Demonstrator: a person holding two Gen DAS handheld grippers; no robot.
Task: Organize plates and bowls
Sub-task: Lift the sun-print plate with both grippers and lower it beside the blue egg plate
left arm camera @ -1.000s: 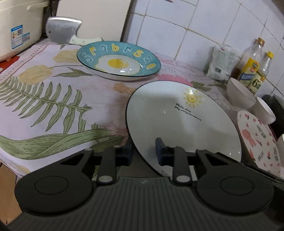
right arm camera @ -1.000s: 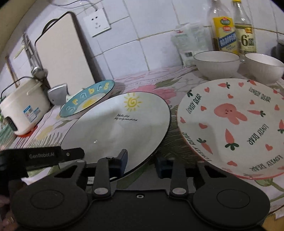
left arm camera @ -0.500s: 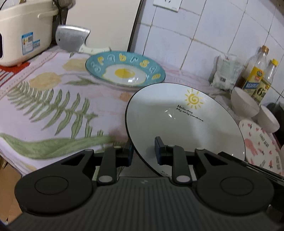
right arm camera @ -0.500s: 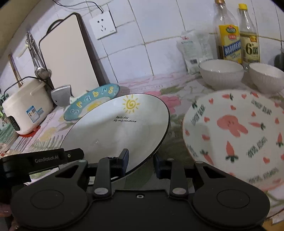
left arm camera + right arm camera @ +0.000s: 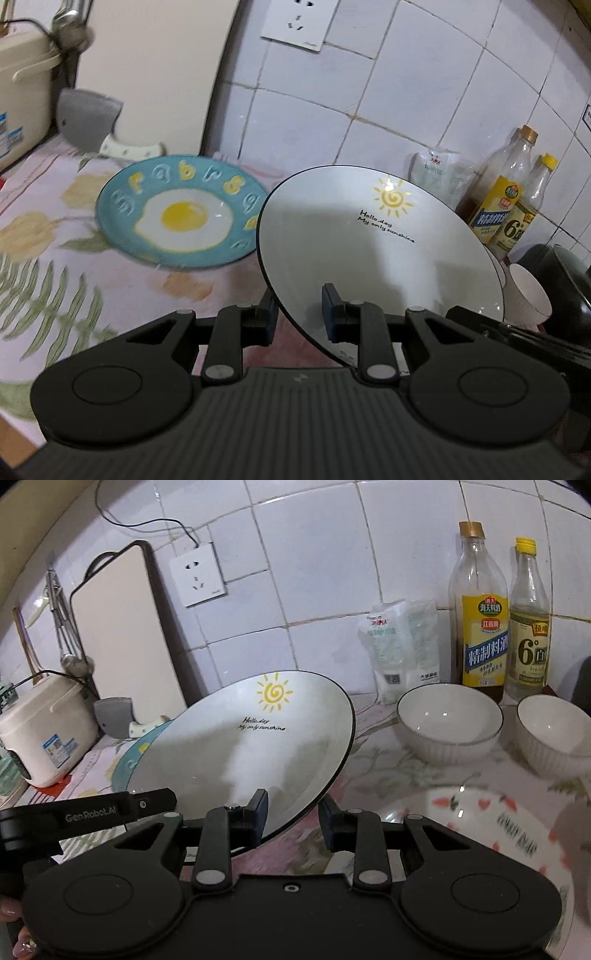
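A white plate with a sun drawing (image 5: pixel 373 254) (image 5: pixel 255 746) is held in the air above the counter, tilted. My left gripper (image 5: pixel 300 312) is shut on its near left rim. My right gripper (image 5: pixel 291 814) is shut on its near right rim. A blue fried-egg plate (image 5: pixel 177 218) lies on the floral cloth to the left, partly hidden behind the sun plate in the right wrist view (image 5: pixel 129 764). A rabbit-and-carrot plate (image 5: pixel 491 827) lies at the right. Two white bowls (image 5: pixel 448 723) (image 5: pixel 554 731) stand behind it.
A cleaver (image 5: pixel 88 122) and cutting board (image 5: pixel 125 635) lean at the back left by a rice cooker (image 5: pixel 40 731). Two bottles (image 5: pixel 484 627) (image 5: pixel 528 627) and a white bag (image 5: pixel 402 653) stand against the tiled wall. A dark pot (image 5: pixel 565 280) is at far right.
Both grippers have lifted the sun plate off the counter and raised it higher, with its far edge tilted up. The other plates and bowls have not moved.
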